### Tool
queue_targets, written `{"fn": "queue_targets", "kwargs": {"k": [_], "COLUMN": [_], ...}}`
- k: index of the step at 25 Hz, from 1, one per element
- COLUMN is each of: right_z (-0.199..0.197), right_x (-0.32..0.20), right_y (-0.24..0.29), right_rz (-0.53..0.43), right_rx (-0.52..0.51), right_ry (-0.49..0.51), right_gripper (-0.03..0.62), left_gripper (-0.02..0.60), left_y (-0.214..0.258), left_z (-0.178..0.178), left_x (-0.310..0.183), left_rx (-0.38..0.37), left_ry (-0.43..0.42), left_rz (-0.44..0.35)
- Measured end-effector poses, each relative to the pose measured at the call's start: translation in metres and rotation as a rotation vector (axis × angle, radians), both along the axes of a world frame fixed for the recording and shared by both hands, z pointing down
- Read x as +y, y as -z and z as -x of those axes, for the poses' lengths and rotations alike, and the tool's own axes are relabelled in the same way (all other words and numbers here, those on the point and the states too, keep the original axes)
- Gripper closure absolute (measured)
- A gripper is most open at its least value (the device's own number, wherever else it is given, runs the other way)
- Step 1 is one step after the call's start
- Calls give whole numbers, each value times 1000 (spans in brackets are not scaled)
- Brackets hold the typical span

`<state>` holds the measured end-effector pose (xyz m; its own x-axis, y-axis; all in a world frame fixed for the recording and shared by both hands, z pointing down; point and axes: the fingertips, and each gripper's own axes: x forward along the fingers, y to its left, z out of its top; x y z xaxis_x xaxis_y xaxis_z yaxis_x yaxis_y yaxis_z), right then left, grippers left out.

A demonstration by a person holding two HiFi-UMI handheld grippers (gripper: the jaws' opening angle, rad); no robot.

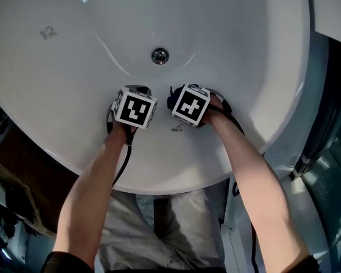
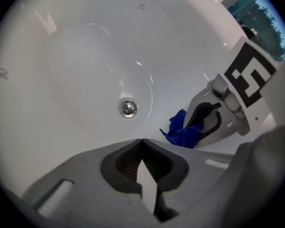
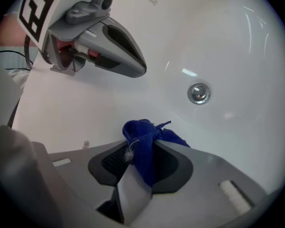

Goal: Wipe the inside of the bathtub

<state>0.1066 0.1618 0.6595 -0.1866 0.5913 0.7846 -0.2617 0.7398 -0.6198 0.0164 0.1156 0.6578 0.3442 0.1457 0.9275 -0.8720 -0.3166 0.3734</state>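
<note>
The bathtub point(image 1: 256, 56) is reached into from its near edge. A blue cloth point(image 2: 183, 133) is pinched by the right gripper point(image 3: 148, 140) near the drain point(image 1: 159, 56), probably so the inner wall can be wiped. The left gripper point(image 2: 141, 140), pressed together on nothing, is held just beside.

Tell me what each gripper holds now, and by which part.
The right gripper is shut on a blue cloth, pinched at a bunched fold. The left gripper is shut and empty.
</note>
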Motion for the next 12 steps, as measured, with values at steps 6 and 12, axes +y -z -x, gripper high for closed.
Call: {"fn": "queue_targets", "kwargs": {"k": [6, 12], "right_z": [0, 3], "right_x": [19, 36], "right_y": [27, 63], "right_rz": [13, 56], "right_rx": [15, -1], "right_ry": [24, -46], "right_gripper": [467, 467], "left_gripper": [578, 578], "left_y": [16, 34], "left_z": [21, 53], "left_x": [-20, -17], "left_rx": [-26, -86], "left_ry": [-12, 0], "left_rz": [-48, -8]}}
